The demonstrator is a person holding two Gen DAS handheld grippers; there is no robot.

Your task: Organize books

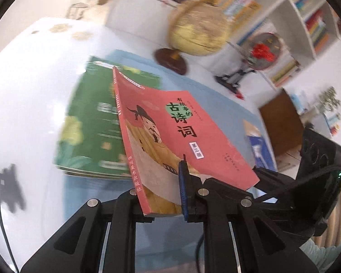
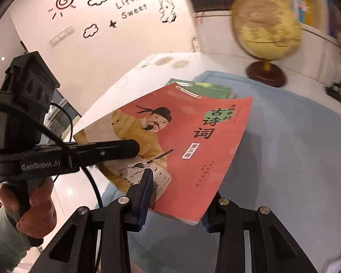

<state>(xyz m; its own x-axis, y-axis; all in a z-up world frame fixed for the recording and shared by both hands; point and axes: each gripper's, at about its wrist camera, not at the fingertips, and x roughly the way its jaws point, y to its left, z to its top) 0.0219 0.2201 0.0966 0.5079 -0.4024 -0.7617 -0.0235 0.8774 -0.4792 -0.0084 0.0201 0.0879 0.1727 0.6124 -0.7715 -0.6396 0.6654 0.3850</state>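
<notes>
A red book (image 1: 181,122) with a cartoon poet on its cover hangs tilted above the table, held from two sides. My left gripper (image 1: 161,195) is shut on its lower edge close to the spine; only one blue pad (image 1: 183,182) shows, on the cover. My right gripper (image 2: 175,200) is shut on the near corner of the red book (image 2: 193,141), one pad (image 2: 146,182) on the cover, the other beneath. A green book (image 1: 90,125) lies flat on the blue mat (image 2: 284,136) below. In the right wrist view the left gripper's finger (image 2: 115,149) lies across the cover.
A globe (image 1: 197,29) on a dark round base stands behind the mat. White shelves (image 1: 306,22) full of books run along the right. A round ornament with red flowers (image 1: 261,50) and a brown box (image 1: 281,122) sit near them. A person's hand (image 2: 34,204) grips the left handle.
</notes>
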